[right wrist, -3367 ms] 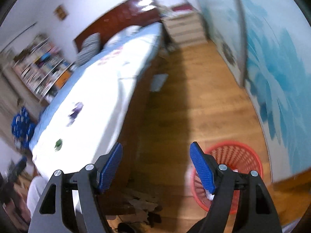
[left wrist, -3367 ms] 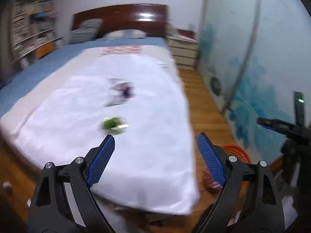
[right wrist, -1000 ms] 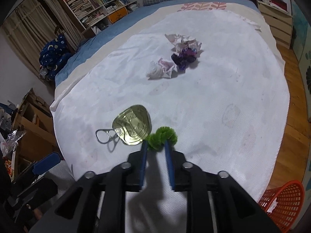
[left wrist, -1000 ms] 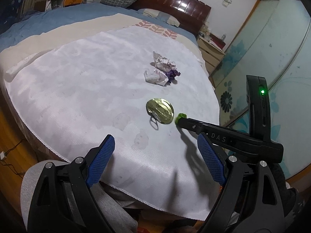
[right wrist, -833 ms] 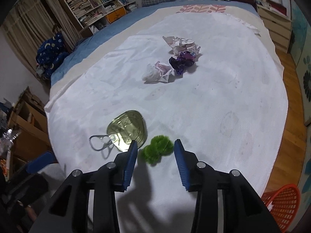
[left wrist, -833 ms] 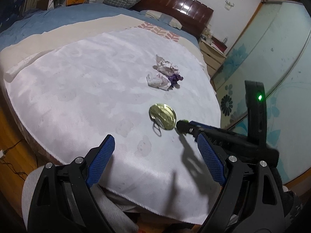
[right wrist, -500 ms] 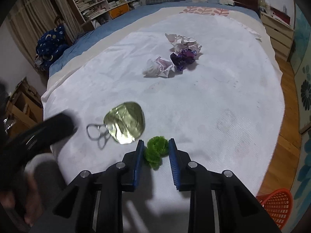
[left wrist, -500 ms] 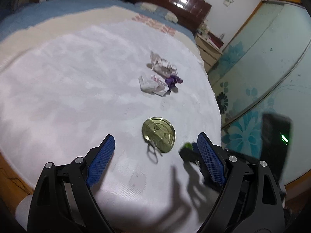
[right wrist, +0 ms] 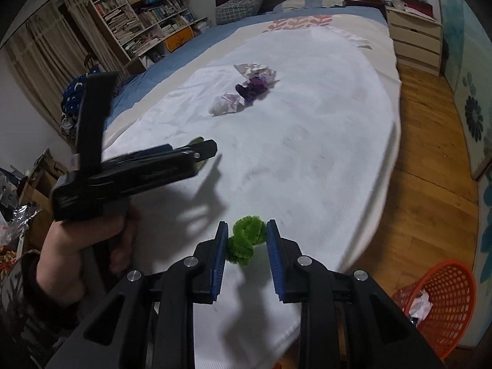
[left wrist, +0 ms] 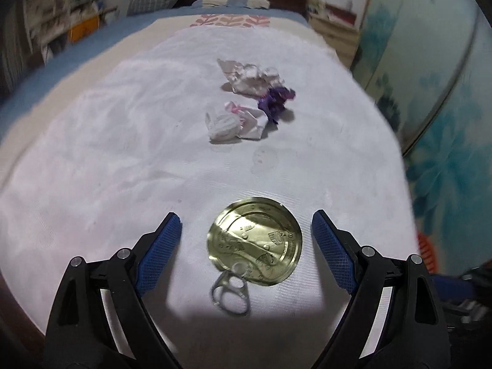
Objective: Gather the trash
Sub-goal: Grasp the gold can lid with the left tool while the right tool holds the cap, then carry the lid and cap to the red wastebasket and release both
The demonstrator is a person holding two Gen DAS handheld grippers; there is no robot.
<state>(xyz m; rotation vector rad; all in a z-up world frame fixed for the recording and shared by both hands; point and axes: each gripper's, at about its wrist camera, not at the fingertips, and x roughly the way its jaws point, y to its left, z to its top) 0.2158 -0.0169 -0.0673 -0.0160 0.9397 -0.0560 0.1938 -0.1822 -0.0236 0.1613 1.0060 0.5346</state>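
Observation:
A gold can lid with a pull ring lies flat on the white sheet. My left gripper hangs open just over it, one blue finger on each side, neither touching. Farther up the bed lie two crumpled white papers and a purple wrapper. My right gripper is shut on a green fuzzy ball, held above the sheet near the bed's right side. In the right wrist view the left gripper, held by a hand, hides most of the lid.
An orange mesh basket with white paper in it stands on the wooden floor at the bed's lower right. Bookshelves line the far left, a bedside drawer unit stands at the back right, and a painted wall runs along the right.
My right gripper closed on the green ball and drew it away from the lid. My left gripper swung in and down, so the lid now lies between its open fingers.

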